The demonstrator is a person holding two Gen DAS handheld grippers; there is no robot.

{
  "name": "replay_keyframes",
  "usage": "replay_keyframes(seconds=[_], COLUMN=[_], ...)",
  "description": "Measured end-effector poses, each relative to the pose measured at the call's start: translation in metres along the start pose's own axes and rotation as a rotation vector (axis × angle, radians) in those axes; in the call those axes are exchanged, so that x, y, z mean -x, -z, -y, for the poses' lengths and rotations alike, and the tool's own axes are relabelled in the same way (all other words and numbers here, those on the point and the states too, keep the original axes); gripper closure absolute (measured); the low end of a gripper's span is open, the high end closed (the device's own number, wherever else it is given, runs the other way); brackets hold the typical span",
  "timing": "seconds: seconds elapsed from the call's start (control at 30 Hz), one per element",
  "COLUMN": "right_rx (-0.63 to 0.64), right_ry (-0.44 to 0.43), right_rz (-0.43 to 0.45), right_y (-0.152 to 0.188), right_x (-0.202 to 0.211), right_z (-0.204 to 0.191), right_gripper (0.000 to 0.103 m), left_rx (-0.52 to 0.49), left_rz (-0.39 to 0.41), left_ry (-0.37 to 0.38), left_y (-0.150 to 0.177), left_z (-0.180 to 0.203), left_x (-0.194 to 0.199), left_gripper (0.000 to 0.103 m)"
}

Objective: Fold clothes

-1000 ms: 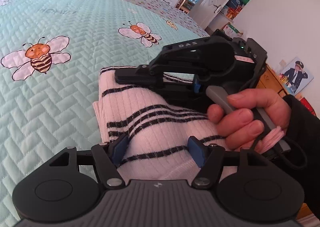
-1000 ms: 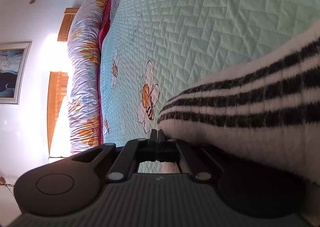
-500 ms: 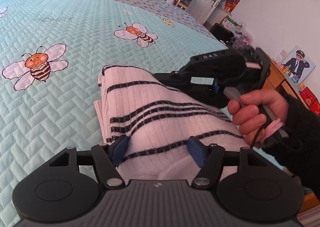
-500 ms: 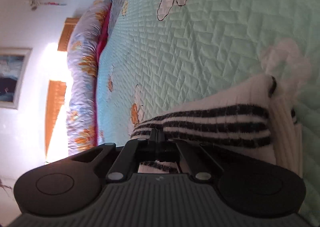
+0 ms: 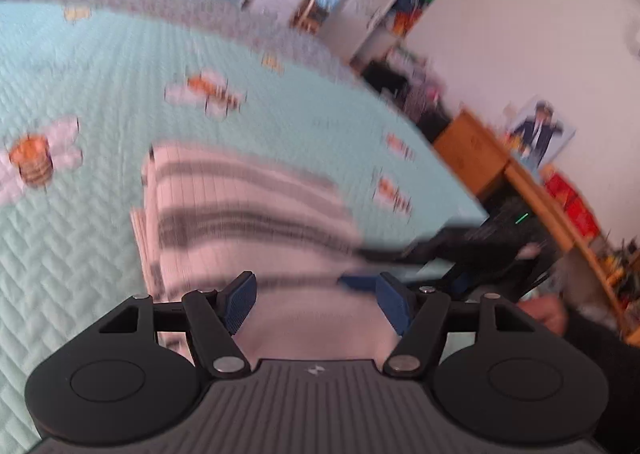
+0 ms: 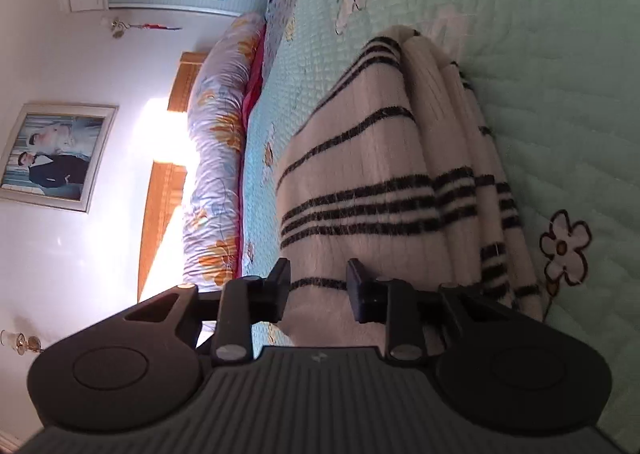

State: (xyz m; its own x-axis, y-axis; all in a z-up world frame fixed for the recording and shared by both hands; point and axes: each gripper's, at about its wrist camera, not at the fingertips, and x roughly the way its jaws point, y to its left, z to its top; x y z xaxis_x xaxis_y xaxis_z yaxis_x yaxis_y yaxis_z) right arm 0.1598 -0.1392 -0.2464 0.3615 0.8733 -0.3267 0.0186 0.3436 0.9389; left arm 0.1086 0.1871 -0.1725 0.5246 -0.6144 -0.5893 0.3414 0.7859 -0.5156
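Note:
A folded white sweater with black stripes (image 5: 248, 222) lies on the mint quilted bedspread (image 5: 80, 254). My left gripper (image 5: 316, 296) stands open just over the sweater's near end, and its blue pads (image 5: 240, 296) do not press on the cloth. In this blurred view my right gripper (image 5: 360, 266) reaches in from the right at the sweater's edge, held by a hand (image 5: 544, 312). In the rolled right wrist view the sweater (image 6: 380, 174) fills the middle. The right gripper (image 6: 318, 286) is opening at its near end, and its pads grip nothing.
The bedspread (image 6: 540, 54) carries bee and flower prints. A rolled floral quilt (image 6: 224, 158) lies by the wooden headboard (image 6: 160, 214), under a framed picture (image 6: 52, 154). Beyond the bed's right edge are a wooden desk (image 5: 500, 174) and cluttered shelves (image 5: 408, 6).
The right gripper slid back off the sweater toward the bed's right side and its shut jaws parted. More of the folded sweater now shows. The left gripper has shifted slightly.

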Motion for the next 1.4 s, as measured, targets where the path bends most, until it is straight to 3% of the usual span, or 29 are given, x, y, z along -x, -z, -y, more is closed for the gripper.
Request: replay_keyframes(seconds=[0.07,0.2,0.3,0.47,0.63,0.77,1.13,1.17,1.3,1.4], right_rx=[0.053,0.109,0.057,-0.109,-0.286,-0.363,-0.371,-0.343,-0.285,-0.173], right_ry=[0.023,0.075,0.041,0.051,0.004,0.109,0.211,0.217,0.188,0.191], right_rz=[0.039,0.095,0.106,0.104,0.197,0.238,0.521,0.522,0.467,0.392], right_y=[0.012,0.036,0.059,0.102,0.121,0.121,0.108,0.104,0.092,0.080], right_x=[0.016,0.044,0.056,0.051,0.023,-0.009,-0.074,-0.078,-0.067,-0.050], right_z=[-0.012,-0.024,-0.024,-0.011,0.010,0.011,0.003,0.001,0.009,0.010], right_gripper=[0.047,0.040,0.033,0.027,0.026,0.025,0.023,0.025,0.054,0.062], left_rx=[0.028,0.058,0.045,0.053,0.088,0.095,0.124,0.124,0.113,0.111], left_rz=[-0.008,0.004,0.018,0.123,0.186,0.209,0.191,0.190,0.189,0.184], left_ry=[-0.008,0.012,-0.002,-0.024,-0.064,-0.070,-0.097,-0.100,-0.108,-0.115], left_y=[0.011,0.017,0.018,0.010,0.004,0.006,0.012,0.011,0.007,0.003], left_z=[-0.005,0.002,0.008,0.002,-0.007,-0.008,-0.020,-0.021,-0.020,-0.018], left_x=[-0.007,0.006,0.022,0.060,0.080,0.088,0.089,0.089,0.090,0.089], left_gripper=[0.035,0.034,0.034,0.034,0.034,0.034,0.033,0.033,0.033,0.033])
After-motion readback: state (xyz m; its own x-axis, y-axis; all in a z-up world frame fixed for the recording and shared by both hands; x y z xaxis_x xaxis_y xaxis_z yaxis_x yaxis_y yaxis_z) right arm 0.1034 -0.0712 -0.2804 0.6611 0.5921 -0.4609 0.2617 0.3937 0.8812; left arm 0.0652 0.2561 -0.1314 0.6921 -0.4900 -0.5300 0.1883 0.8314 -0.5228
